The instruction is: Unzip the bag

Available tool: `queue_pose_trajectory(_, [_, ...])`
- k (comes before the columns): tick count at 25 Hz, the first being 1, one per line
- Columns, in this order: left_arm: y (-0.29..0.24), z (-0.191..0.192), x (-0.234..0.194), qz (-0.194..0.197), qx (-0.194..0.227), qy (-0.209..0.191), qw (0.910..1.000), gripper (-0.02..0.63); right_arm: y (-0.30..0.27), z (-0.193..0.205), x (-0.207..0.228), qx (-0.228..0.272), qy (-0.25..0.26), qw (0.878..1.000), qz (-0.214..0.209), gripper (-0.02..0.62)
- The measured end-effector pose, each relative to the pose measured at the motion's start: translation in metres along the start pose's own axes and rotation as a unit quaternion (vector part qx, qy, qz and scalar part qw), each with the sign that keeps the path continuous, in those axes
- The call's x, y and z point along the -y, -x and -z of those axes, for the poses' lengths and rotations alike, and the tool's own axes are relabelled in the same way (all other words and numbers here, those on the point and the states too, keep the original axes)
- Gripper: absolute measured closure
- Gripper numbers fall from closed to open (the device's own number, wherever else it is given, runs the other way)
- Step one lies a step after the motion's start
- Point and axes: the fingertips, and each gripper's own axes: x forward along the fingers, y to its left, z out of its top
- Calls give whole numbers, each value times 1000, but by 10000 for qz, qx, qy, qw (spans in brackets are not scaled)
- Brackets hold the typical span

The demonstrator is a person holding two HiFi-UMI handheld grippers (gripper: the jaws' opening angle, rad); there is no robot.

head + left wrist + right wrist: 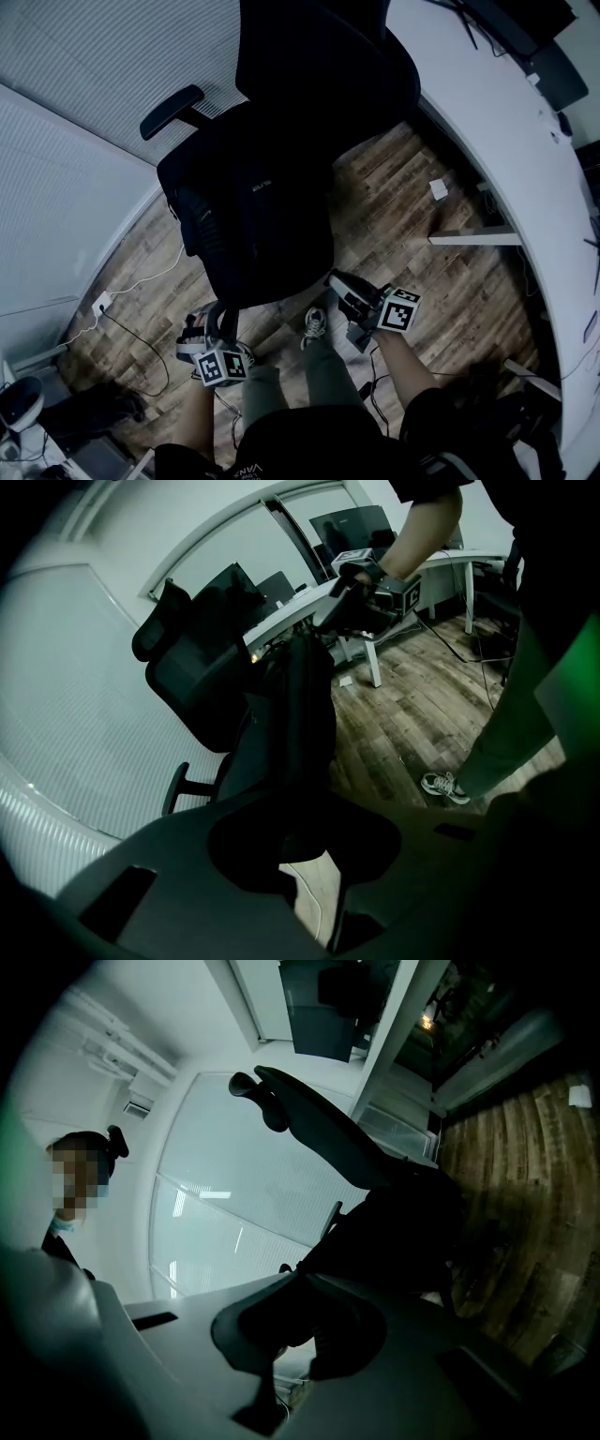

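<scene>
Wood-plank floor (394,216) carries black office chair (319,56) with black bag (262,225) on its seat, plus white cable (141,281), small white box (438,188), person's sneaker (315,324), white desk leg (473,239).

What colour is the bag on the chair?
Black; the bag shows best in the head view.

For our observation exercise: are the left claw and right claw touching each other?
Apart. Head view shows floor and a shoe between the left claw and the right claw.
</scene>
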Motion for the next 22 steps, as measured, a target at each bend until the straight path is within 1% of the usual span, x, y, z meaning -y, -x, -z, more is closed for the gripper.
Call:
queue_pose_trajectory(3, [1, 0, 0, 16, 23, 62, 10000, 517, -1, 3, -2, -1, 243, 9996, 150, 546])
queue_pose_trajectory(5, [3, -2, 1, 57, 55, 168, 9998, 513, -1, 6, -5, -59, 593, 9976, 345, 546])
queue_pose_trajectory(7, [6, -2, 3, 119, 96, 279, 9995, 490, 0, 10, -8, -97, 1005, 9928, 639, 545])
queue_pose_trajectory(10, [11, 0, 7, 235, 187, 387, 9988, 430, 3, 19, -14, -104, 1522, 9822, 1092, 545])
queue_pose_trajectory(11, [14, 0, 8, 269, 240, 402, 9985, 423, 4, 22, -17, -106, 1655, 9783, 1240, 542])
queue_pose_trajectory(12, [17, -1, 8, 299, 312, 419, 9982, 423, 4, 26, -19, -103, 1764, 9743, 1397, 519])
queue_pose_trajectory(13, [21, -3, 8, 324, 396, 439, 9977, 422, 5, 29, -20, -86, 1849, 9703, 1559, 457])
queue_pose_trajectory(14, [26, -5, 7, 342, 485, 457, 9972, 417, 7, 32, -23, -48, 1922, 9663, 1710, 419])
queue_pose_trajectory(17, [42, -15, 4, 372, 756, 503, 9952, 411, 13, 41, -39, 169, 2152, 9556, 2004, 419])
queue_pose_trajectory(22, [74, -27, -10, 344, 1307, 748, 9880, 399, 13, 56, -88, 550, 2655, 9362, 2237, 419])
